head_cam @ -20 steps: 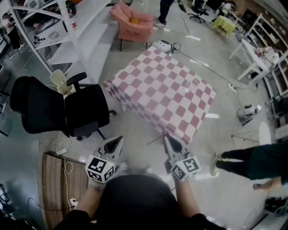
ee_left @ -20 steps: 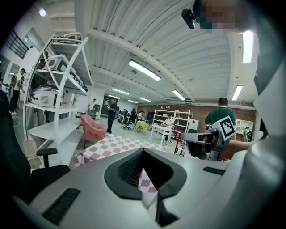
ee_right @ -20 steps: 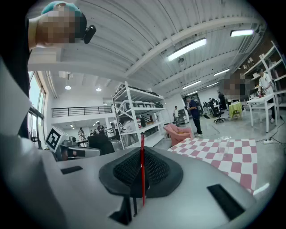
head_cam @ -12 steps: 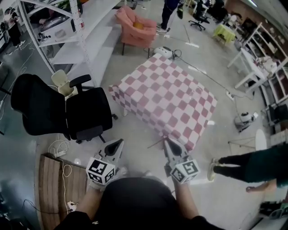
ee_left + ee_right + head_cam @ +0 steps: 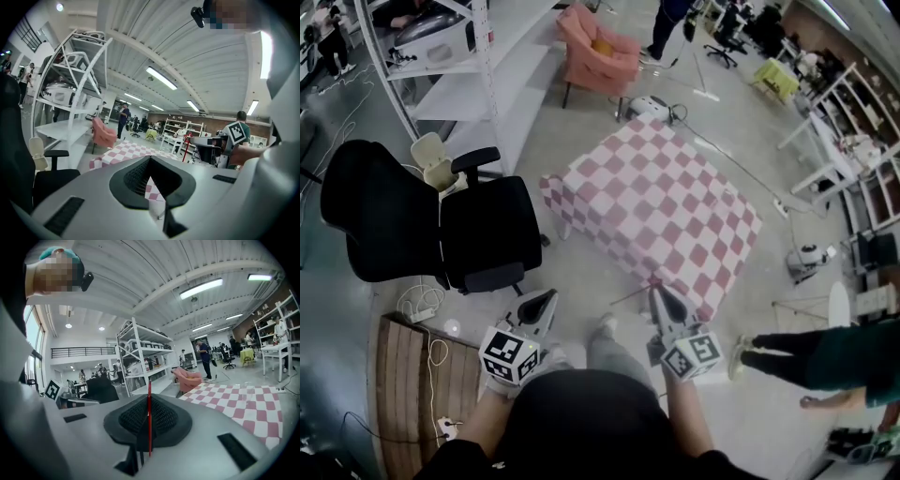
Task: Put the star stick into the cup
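Note:
A thin red star stick [image 5: 149, 420] stands upright between the pads of my right gripper [image 5: 149, 399], which is shut on it. In the head view the stick [image 5: 630, 293] juts left from the right gripper [image 5: 657, 292], just short of the table's near corner. In the left gripper view its red star end [image 5: 188, 138] shows at the right. A faint clear cup [image 5: 246, 389] seems to stand on the pink-and-white checked table [image 5: 675, 202]. My left gripper [image 5: 546, 298] hangs beside the right one, its jaws slightly apart with nothing between them; it also shows in its own view [image 5: 151, 161].
A black office chair [image 5: 441, 220] stands left of the table, with white shelving [image 5: 459, 66] behind it. A pink armchair [image 5: 600, 52] sits beyond the table. A person's legs [image 5: 787, 349] are at the right. Cables and a wooden board [image 5: 408, 375] lie at the lower left.
Both grippers keep their pose and the stick stays held. The head view has shifted a little toward the table, and my foot now shows between the grippers.

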{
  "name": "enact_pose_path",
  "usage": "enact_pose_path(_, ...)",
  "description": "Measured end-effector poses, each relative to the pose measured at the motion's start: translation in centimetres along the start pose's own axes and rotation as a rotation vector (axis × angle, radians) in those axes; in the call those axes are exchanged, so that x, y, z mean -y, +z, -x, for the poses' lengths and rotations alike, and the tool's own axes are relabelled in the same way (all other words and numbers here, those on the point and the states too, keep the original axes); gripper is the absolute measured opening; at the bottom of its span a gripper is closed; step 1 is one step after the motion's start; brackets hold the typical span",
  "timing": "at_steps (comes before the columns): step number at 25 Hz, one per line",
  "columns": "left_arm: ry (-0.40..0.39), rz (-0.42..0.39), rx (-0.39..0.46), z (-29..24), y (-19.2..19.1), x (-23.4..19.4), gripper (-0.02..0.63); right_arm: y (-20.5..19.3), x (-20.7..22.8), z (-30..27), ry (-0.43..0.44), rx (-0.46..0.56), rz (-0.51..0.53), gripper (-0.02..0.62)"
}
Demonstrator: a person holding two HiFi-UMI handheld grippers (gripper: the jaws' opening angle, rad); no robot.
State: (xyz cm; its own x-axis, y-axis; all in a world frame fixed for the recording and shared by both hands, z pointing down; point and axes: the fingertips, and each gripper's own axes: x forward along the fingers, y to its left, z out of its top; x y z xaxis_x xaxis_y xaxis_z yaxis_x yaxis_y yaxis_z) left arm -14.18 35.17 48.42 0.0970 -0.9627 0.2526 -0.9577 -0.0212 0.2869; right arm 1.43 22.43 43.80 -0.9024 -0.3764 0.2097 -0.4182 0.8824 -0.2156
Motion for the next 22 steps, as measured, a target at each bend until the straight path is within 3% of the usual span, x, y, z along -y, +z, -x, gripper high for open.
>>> enact_pose_path(8,0.012,0.0,-0.027,-6.1,0.7,-2.6,0.042,0.2,4.6,-5.9,0.029,-0.009,-0.017,0.028)
enact_pose_path(14,0.04,-0.023,-0.029,-13.4,5.0,-5.5,0.041,3.2,9.7,-12.4,0.083,-0.008,-0.022,0.028)
enact_pose_path(22,0.039,-0.074,-0.04,-24.9,9.8,-6.0,0.041,7.6,19.1,-16.6,0.103,0.05,-0.061,0.028)
